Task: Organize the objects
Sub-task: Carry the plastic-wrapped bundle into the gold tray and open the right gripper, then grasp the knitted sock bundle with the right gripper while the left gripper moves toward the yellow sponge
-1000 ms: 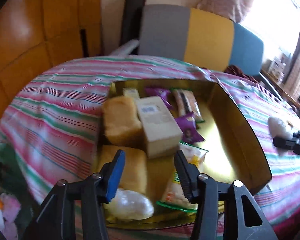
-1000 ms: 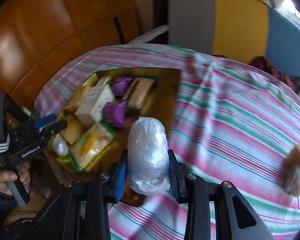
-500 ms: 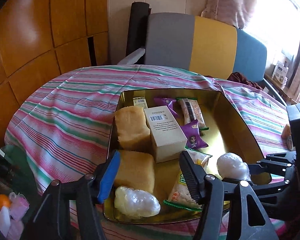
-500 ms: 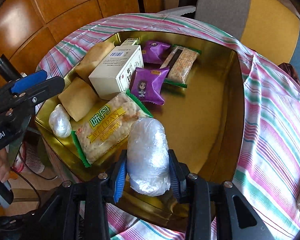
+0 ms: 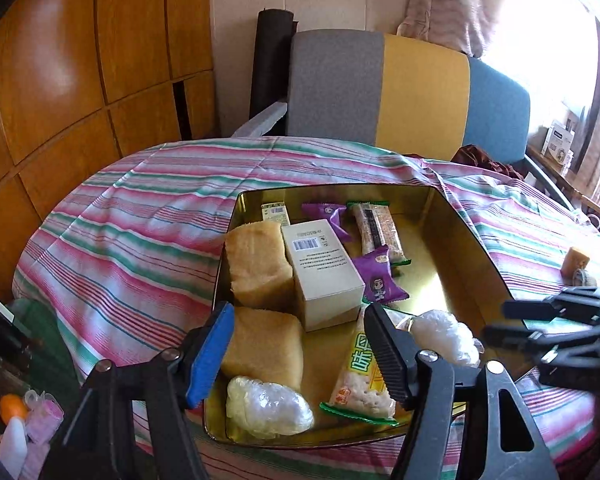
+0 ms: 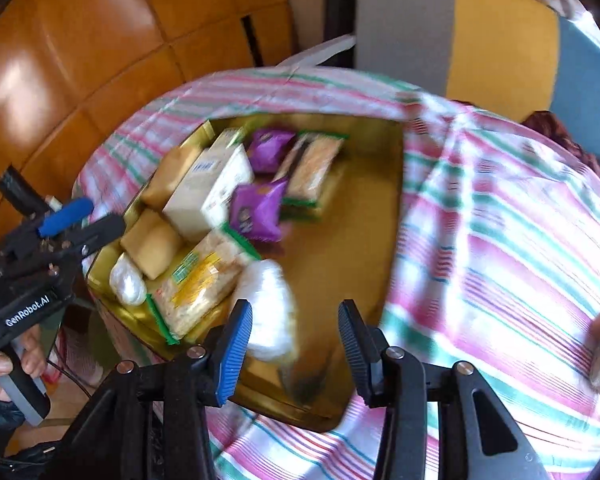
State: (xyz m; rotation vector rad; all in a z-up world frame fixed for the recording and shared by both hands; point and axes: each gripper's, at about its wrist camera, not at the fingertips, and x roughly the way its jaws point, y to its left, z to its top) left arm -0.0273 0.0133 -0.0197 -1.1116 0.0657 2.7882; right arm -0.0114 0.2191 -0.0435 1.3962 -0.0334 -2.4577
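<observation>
Our right hand-held gripper [image 6: 296,344] is opening, pads clear of the plastic-wrapped bundle [image 6: 268,312] just ahead. The left hand-held gripper [image 5: 298,346] is opening too, empty. That bundle could roll against the gold tin [image 6: 340,264] wall if we clip it withdrawing.

A gold tin [image 5: 466,240] holds purple packets [image 5: 376,276] on a pink, green and white striped tablecloth [image 5: 140,216].

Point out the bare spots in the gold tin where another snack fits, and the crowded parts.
Free: the gold tin's right half, bordered by its right wall, the long cracker bar, the purple packet and the wrapped white ball. Crowded: the left half, with cakes, white box and cracker pack.
</observation>
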